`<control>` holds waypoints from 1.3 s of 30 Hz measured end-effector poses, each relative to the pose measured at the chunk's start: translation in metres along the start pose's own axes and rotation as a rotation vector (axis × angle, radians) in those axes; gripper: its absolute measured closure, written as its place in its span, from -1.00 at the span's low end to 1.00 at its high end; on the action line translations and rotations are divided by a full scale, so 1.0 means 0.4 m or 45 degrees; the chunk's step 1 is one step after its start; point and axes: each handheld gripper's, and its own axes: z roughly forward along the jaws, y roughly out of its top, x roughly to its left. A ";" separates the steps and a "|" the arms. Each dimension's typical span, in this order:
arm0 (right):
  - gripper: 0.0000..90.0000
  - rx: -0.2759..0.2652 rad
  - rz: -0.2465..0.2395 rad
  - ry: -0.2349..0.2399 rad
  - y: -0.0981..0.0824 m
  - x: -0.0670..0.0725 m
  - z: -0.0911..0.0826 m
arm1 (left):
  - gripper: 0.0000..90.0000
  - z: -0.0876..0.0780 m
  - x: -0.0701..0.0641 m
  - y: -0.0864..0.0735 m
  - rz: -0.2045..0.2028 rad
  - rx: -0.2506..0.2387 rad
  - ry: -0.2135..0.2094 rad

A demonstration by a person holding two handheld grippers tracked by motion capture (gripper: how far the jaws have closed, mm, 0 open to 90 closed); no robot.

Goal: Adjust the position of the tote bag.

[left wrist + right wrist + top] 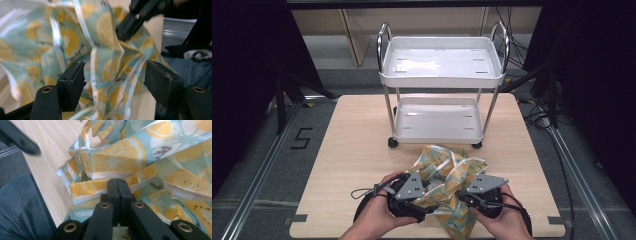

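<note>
Left side first: the left gripper (pixel 428 204) sits low at the near edge of the table (pixel 342 165), and its jaws stand wide apart. In the left gripper view the lemon-print cloth (pixel 75 42) hangs loose between the two black fingers (pixel 72 85), folds and white hems running down through the gap, neither pad pressing on it. So nothing is held on this side; the fabric is simply between the fingers, ready to be taken

Across to the middle: the cloth (pixel 447 172) lies crumpled in a heap on the wood, bunched between both grippers and spilling away from the fingertips toward the white two-tier cart (pixel 442 75), which stands well beyond it with both trays bare

Now the right: the right gripper (pixel 462 196) has its jaws pressed together. In the right gripper view the fingers (pixel 117 192) meet flat on a hemmed edge of the cloth (pixel 117 157), a white seam running just beyond the tips and more folds piled past that. That side is clamped firm

My read: this is the sorting-out stage, finding edges or corners so the cloth can be spread or folded. The right hand has its hem; the left is between grips. Next move, I'd judge, asks the left fingers to settle on one single hem rather than a bunch of layers, close there, then draw away from the right to pull the fabric taut
</note>
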 end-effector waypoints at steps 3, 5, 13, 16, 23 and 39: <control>1.00 0.008 0.019 0.009 -0.001 0.003 0.002 | -0.30 0.026 -0.005 -0.010 0.020 0.025 -0.006; 1.00 0.008 0.010 0.011 0.000 0.001 0.003 | -0.14 0.039 -0.005 -0.012 0.061 0.063 -0.003; 1.00 -0.004 0.003 0.009 0.001 0.000 0.004 | 0.41 0.074 0.005 -0.011 0.100 0.130 0.037; 1.00 0.001 0.003 0.010 0.000 0.002 0.003 | 0.58 0.073 0.013 -0.009 0.081 0.132 0.034; 1.00 0.013 0.019 0.015 0.000 0.007 0.002 | 0.98 0.049 0.040 0.008 0.006 0.118 0.055; 1.00 -0.015 -0.004 0.003 -0.001 0.004 -0.004 | 0.99 -0.023 0.139 0.067 -0.131 -0.049 0.200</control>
